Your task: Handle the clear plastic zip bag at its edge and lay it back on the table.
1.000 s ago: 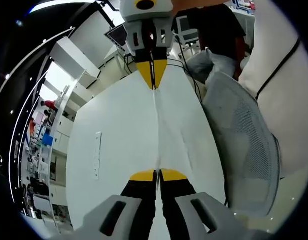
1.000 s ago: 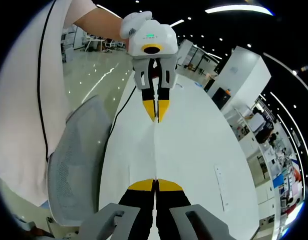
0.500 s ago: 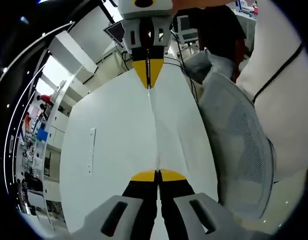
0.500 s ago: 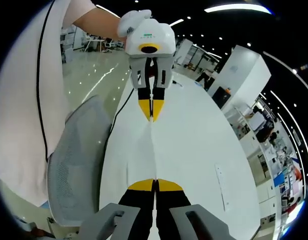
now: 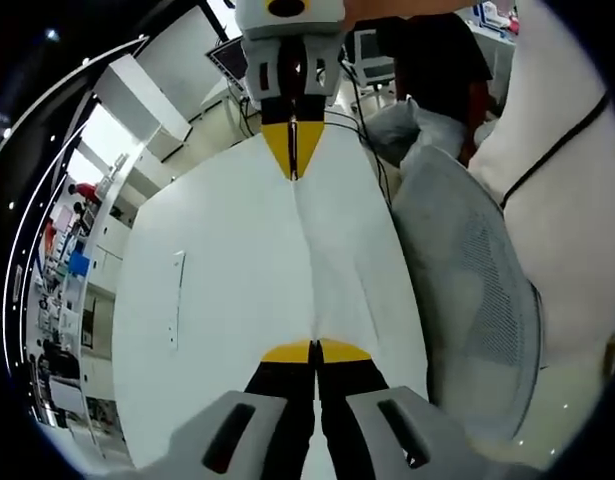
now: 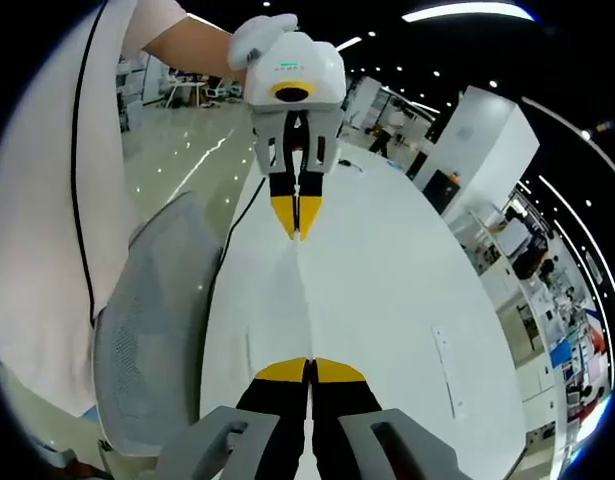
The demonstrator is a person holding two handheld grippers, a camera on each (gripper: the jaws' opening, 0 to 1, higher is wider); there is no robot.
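Observation:
The clear plastic zip bag (image 5: 303, 260) is stretched edge-on between my two grippers, above the white table (image 5: 207, 300); it shows as a thin seam. My left gripper (image 5: 314, 352) is shut on its near edge at the bottom of the left gripper view. My right gripper (image 5: 292, 172) comes in from the top, shut on the far edge. In the right gripper view the bag (image 6: 301, 300) runs from my right gripper (image 6: 309, 370) up to the left gripper (image 6: 295, 232), which a gloved hand holds. Both pairs of yellow-tipped jaws are pressed together.
A grey mesh chair (image 5: 467, 290) (image 6: 152, 330) stands at the table's long side, next to a person in white (image 6: 47, 180). A narrow slotted strip (image 5: 173, 300) (image 6: 445, 370) lies on the table (image 6: 387, 300). Shelves and desks stand beyond.
Both views have shifted a little, and the opposite gripper sits slightly higher in each. The bag stays stretched between the two shut grippers.

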